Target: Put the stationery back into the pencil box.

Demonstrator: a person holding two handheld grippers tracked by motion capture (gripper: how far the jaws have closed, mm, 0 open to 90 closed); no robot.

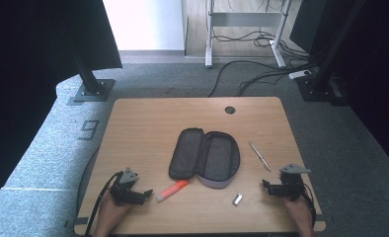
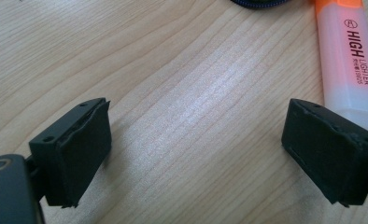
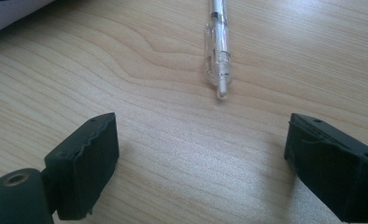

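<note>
An open dark pencil case (image 1: 205, 158) lies unzipped in the middle of the wooden table (image 1: 143, 123). An orange highlighter (image 1: 172, 190) lies just left of its front end, and its pale cap end (image 2: 348, 60) sits beside the right jaw in the left gripper view. A clear pen (image 1: 259, 156) lies to the right of the case; its tip (image 3: 219, 56) points toward me in the right gripper view. A small silver object (image 1: 237, 199) rests near the front edge. My left gripper (image 1: 145, 195) (image 2: 196, 154) is open over bare wood. My right gripper (image 1: 264, 186) (image 3: 203, 158) is open too, with nothing between its jaws.
A round cable hole (image 1: 230, 109) sits at the table's far edge. Beyond the table are grey carpet, black stand bases (image 1: 91, 91), a desk frame (image 1: 244, 29) and loose cables (image 1: 261, 74) on the floor.
</note>
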